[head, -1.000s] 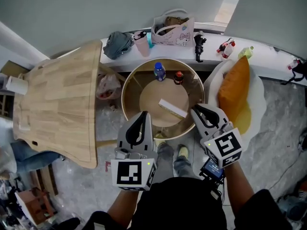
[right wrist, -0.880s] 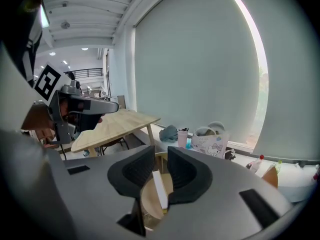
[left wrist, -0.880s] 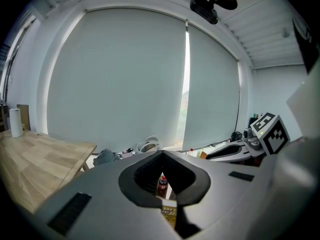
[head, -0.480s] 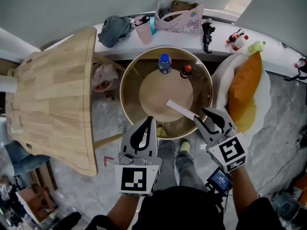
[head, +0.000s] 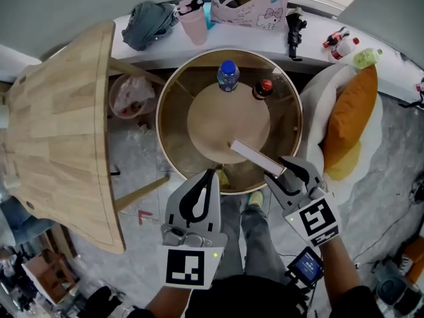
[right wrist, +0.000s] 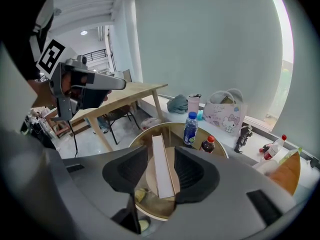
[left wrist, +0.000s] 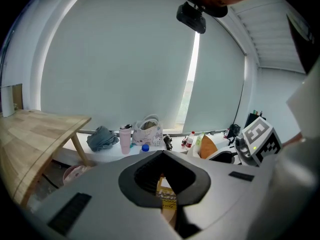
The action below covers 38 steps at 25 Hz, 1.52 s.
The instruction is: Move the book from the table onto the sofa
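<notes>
Left gripper (head: 208, 175): we've got its jaws pressed together on nothing, just off the table's near rim.
Round glass-topped table with wooden rim (head: 162, 134): clear blue-capped bottle (head: 228, 75) and dark red-capped bottle (head: 263, 89) at its far side.
Thin white book (head: 255, 156): lying on the table's near right part.
Right gripper (head: 281, 172): jaws opening wide, and we see the book's end between them, not clamped.
Orange cushion (head: 351, 114): right of the table.
</notes>
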Tool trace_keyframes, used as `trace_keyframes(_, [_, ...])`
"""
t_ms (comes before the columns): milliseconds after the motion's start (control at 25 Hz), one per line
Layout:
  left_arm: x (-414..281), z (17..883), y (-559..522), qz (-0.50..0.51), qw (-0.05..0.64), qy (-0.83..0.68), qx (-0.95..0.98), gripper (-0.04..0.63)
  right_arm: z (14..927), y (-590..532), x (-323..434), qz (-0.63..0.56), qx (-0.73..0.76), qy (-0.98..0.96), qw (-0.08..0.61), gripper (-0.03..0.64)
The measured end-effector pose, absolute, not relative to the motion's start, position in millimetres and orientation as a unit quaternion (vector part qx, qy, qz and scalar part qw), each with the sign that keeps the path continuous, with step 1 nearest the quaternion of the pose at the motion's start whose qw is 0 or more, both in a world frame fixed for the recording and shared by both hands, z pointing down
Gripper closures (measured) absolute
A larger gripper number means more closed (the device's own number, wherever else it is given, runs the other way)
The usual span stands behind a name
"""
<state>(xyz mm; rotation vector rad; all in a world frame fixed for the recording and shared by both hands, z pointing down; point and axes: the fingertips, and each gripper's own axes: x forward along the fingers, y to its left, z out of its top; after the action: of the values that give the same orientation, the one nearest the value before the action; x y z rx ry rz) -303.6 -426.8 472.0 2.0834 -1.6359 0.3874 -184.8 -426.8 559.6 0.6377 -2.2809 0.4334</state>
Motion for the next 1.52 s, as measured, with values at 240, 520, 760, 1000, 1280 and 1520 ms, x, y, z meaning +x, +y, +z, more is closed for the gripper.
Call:
trace_keyframes(240, [-302.2, 506.7, -426.7, 0.153, 0.256, -0.585, 0.754, 0.588, 600.7, -427.7, -188.7, 0.166, 0.225, -0.873, 0.399, 0.413])
trace_keyframes(520, [-307.4, 525.5, -429.8, 0.16, 0.267, -0.576, 0.756, 0.588, 635.9, -428.5, -199.5, 0.171, 0.209, -0.861, 0.431, 0.392])
trace_keyframes(760, [-314.9, 532.0, -434.6, 0.161, 0.271, -0.573, 0.757, 0.588, 662.2, -425.5, -206.8, 0.158, 0.19, -0.849, 0.466, 0.388])
trace_keyframes(1000, [-322.6, 536.9, -436.3, 0.159, 0.274, -0.568, 0.759, 0.588, 672.9, -424.9, -209.8, 0.146, 0.191, -0.835, 0.495, 0.453])
trace_keyframes(1280, [-323.8, 531.9, -442.6, 0.151, 0.274, -0.561, 0.767, 0.588, 672.8, -430.8, -203.9, 0.156, 0.213, -0.816, 0.514, 0.465])
trace_keyframes(1520, [-316.4, 521.3, -446.1, 0.147, 0.265, -0.549, 0.779, 0.588, 655.8, -434.0, -193.4, 0.165, 0.238, -0.814, 0.504, 0.466])
